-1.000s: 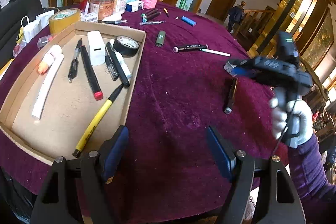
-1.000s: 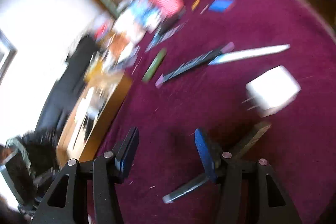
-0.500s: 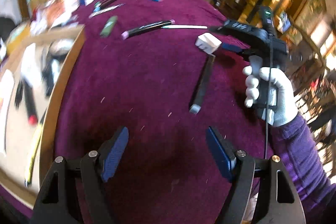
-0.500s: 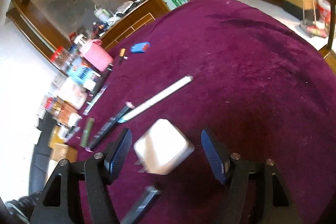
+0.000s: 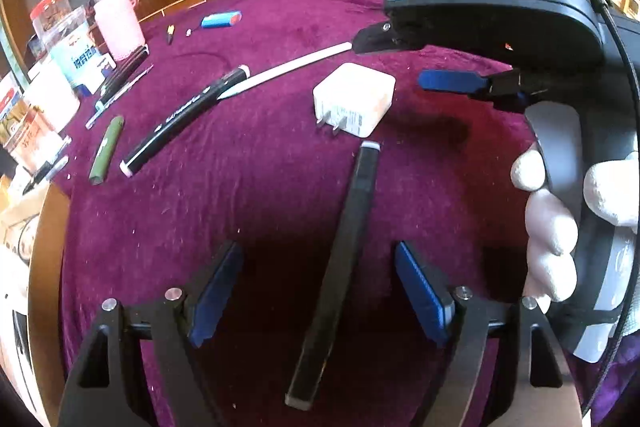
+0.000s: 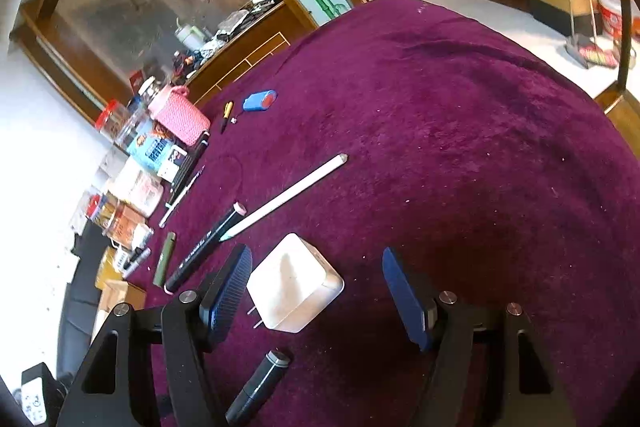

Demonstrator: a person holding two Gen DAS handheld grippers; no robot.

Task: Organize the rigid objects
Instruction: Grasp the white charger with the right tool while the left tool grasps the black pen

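1. Left of the white charger (image 5: 353, 99), a green tube (image 5: 105, 151), a black marker (image 5: 185, 119) and a white stylus (image 5: 286, 69) lay on the maroon desk (image 5: 248, 195).
2. Below the charger, a dark pen (image 5: 340, 267) lay between the left gripper's (image 5: 318, 291) released fingers, untouched.
3. The charger rested on the desk, prongs toward the pen.
4. The right gripper (image 6: 316, 293) straddled the charger, its fingers just widened and not pressing it.
5. Right of the charger, a gloved hand (image 5: 560, 223) gripped that handle.
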